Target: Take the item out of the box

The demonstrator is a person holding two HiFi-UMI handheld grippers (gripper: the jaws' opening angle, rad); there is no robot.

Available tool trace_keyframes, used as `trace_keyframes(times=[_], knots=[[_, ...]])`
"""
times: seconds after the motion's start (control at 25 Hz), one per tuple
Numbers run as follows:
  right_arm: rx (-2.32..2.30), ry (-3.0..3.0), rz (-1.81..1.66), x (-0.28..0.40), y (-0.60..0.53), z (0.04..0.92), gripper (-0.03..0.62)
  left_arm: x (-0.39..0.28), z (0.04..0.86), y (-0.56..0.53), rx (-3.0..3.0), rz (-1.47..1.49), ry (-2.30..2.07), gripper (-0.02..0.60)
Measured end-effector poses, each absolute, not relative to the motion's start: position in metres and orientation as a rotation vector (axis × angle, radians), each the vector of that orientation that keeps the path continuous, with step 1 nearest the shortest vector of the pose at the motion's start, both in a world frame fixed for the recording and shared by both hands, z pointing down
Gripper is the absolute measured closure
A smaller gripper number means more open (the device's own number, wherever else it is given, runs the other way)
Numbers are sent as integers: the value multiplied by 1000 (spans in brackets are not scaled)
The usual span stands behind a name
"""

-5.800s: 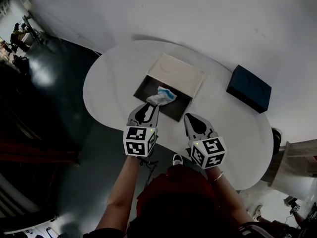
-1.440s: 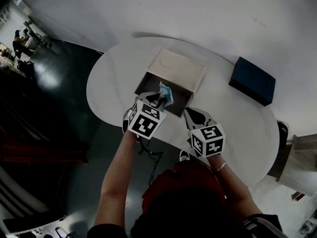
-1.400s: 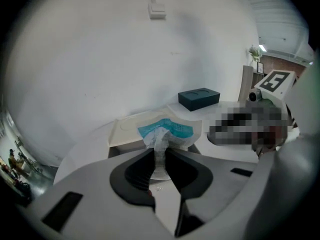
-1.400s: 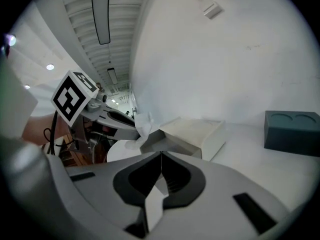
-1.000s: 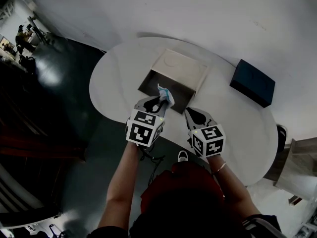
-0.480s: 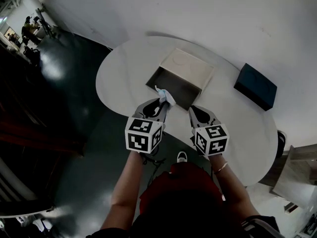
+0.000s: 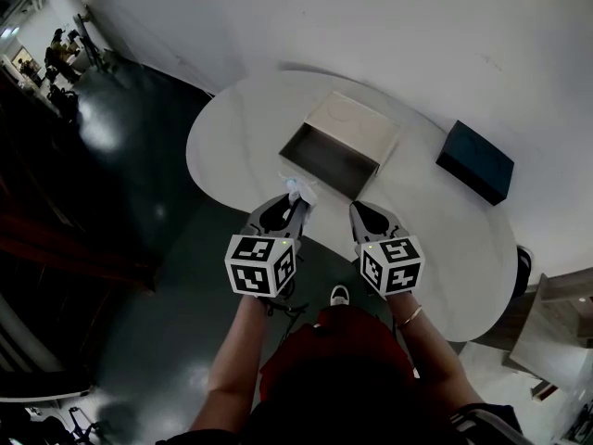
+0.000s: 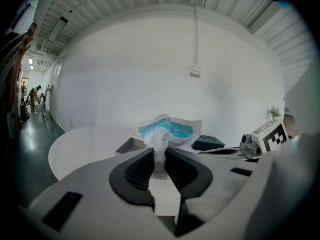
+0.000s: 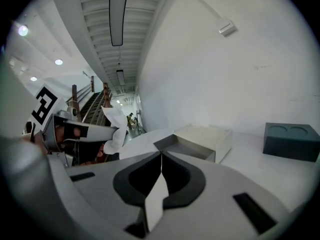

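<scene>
OVERHEAD: A person [image 7: 326, 364] in a red top holds two grey grippers, each topped by a black-and-white marker cube, at the near edge of a white oval table [image 7: 230, 137]. The left gripper [image 7: 296, 198] pinches a crumpled white paper packet [image 7: 298, 189] at its tips, lifted clear of the shallow open cardboard box [image 7: 363, 128] (pale lid, dark interior), which lies just beyond both grippers. The right gripper [image 7: 358, 210] hovers beside the left. A dark teal rectangular case [image 7: 474, 162] sits well off beyond the right gripper, to its right.

White room, rounded worktop [image 7: 232, 128]
A plain white wall [image 7: 371, 17] rises behind the worktop; dark glossy floor [image 7: 120, 202] (catching ceiling light) spreads to its left.
</scene>
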State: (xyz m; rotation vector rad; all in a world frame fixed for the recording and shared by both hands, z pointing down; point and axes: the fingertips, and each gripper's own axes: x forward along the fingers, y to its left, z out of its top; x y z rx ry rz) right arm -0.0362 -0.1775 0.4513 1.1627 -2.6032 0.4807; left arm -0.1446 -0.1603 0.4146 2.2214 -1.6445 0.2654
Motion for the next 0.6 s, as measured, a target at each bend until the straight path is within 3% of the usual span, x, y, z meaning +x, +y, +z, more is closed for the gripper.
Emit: trace_keyframes(times=[0.6], knots=[[1188,-2624,448,-46,-136,435,579,-161,411,-103,2194,191,-1779,494]])
